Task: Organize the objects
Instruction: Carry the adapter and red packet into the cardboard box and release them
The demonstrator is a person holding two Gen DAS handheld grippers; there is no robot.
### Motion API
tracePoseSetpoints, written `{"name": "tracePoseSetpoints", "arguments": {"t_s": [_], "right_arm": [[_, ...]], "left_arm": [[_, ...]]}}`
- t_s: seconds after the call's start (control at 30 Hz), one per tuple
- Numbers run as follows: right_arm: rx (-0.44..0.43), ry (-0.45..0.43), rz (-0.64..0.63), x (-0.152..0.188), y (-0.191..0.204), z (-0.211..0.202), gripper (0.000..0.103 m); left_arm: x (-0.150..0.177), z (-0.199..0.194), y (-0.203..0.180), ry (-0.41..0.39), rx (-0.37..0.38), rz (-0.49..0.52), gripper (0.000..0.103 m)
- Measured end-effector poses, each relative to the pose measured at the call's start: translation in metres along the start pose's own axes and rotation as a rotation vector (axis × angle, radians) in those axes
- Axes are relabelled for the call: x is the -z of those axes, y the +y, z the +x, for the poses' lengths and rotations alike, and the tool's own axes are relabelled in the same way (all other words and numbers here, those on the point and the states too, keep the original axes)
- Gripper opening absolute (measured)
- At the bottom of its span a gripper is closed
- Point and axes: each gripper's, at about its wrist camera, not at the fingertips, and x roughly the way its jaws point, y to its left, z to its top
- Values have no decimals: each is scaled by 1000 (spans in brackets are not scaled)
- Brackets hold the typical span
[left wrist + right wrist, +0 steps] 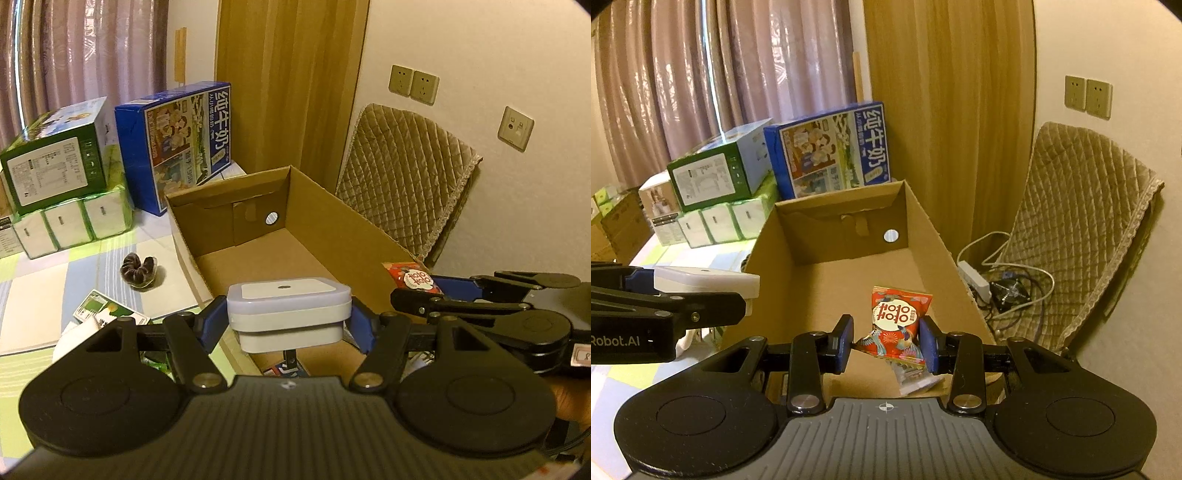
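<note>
carry step: left gripper (289, 317) clamped on white plug-in unit (288, 314), right gripper (886, 345) clamped on red snack packet (899, 325), both over cardboard box (938, 236); next, lower and release inside.

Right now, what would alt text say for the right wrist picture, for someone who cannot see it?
The right gripper holds a red snack packet over an open cardboard box on the floor. At the left edge, the left gripper holds a white square device beside the box. Behind stand stacked cartons and curtains.
</note>
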Motion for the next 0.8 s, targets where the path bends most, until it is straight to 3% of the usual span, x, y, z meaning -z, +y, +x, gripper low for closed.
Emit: {"name": "tracePoseSetpoints", "arguments": {"t_s": [0.3, 0.33, 0.4, 0.8], "right_arm": [[13, 11, 9, -3, -8, 12, 35], [13, 13, 11, -3, -8, 13, 35], [14, 16, 15, -3, -9, 15, 36], [-14, 29, 22, -1, 0, 17, 36]], "left_arm": [[-1, 23, 1, 29, 14, 7, 64], [-1, 25, 2, 26, 6, 2, 66], [-3, 27, 3, 10, -4, -5, 82], [0, 0, 28, -19, -30, -81, 82]]}}
